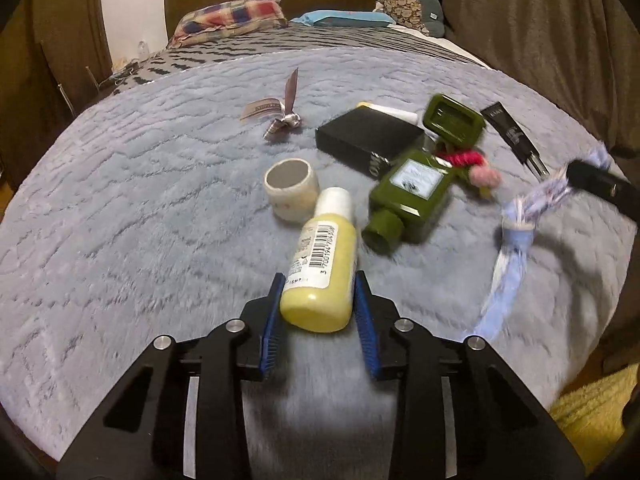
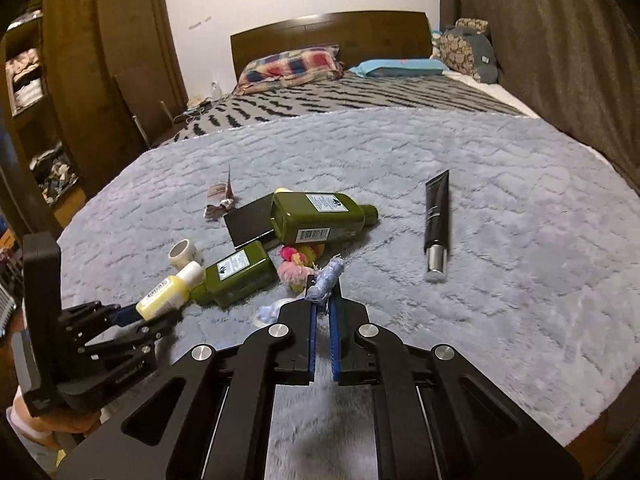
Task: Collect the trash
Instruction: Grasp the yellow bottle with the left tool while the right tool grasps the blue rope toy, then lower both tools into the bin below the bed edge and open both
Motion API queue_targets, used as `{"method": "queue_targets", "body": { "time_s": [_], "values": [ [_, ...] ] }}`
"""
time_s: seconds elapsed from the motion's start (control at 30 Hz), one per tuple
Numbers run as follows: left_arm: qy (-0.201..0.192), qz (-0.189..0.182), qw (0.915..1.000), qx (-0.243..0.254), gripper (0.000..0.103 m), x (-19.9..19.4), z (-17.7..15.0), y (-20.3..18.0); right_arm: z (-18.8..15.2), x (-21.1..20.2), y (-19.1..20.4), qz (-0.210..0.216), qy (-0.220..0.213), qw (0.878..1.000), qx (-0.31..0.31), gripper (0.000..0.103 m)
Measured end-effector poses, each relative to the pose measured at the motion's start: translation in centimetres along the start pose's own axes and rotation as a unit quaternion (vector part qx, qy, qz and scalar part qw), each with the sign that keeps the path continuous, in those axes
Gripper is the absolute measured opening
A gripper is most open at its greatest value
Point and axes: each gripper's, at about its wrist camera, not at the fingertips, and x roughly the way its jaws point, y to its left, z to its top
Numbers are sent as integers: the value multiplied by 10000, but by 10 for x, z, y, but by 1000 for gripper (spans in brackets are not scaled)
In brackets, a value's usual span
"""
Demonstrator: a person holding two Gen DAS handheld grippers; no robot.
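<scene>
My left gripper (image 1: 320, 286) is shut on a small yellow bottle (image 1: 322, 268) with a white cap and barcode label, held just above the grey blanket; it also shows in the right wrist view (image 2: 168, 294). My right gripper (image 2: 323, 294) is shut on a pale blue crumpled wrapper (image 2: 328, 282), which dangles blurred in the left wrist view (image 1: 516, 224). On the blanket lie a tape roll core (image 1: 291, 189), a small green bottle (image 1: 412, 196), a larger green bottle (image 2: 316, 218), a black box (image 1: 366, 138), a foil candy wrapper (image 1: 280, 114) and a black tube (image 2: 437, 222).
A pink and red pompom thing (image 2: 294, 266) lies beside the green bottles. Pillows (image 2: 292, 66) lie by the wooden headboard. A wooden wardrobe (image 2: 100, 60) stands left and a brown curtain (image 2: 552, 60) hangs right. A yellow mat (image 1: 592, 412) lies on the floor.
</scene>
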Motion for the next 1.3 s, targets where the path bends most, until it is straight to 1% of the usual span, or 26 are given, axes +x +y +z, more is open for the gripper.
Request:
{"method": "queue_targets", "body": {
  "time_s": [0.07,0.23,0.4,0.6,0.77,0.9,0.97,1.1,1.2,1.3],
  "values": [
    [-36,50,10000,29,30,-10,-9,-2,-3,-10,2,-18,-39,10000,-42,6],
    [-125,22,9999,77,30,-37,-29,-7,-15,-38,12,21,-128,9997,-185,6],
    [-312,-118,9994,118,29,-72,-51,-18,-33,-67,20,54,-236,9992,-314,6],
    [-586,-265,9978,183,29,-114,-76,-31,-53,-106,24,264,-391,9983,-330,6],
    [-648,-436,9966,278,29,-142,-101,-44,-77,-128,24,442,-323,9980,-313,6],
    [-573,-550,9963,315,29,-152,-122,-50,-96,-134,24,479,-197,9981,-333,6],
    [-474,-637,9965,270,29,-150,-133,-51,-106,-134,25,448,-87,9984,-344,6],
    [-183,-798,9965,158,29,-140,-153,-52,-127,-125,24,454,179,9982,-342,6],
    [122,-953,9953,76,29,-126,-169,-53,-143,-116,21,478,418,9976,-283,6],
    [387,-1057,9936,6,29,-112,-181,-54,-161,-101,18,477,756,9958,-220,6]
  ]
}}
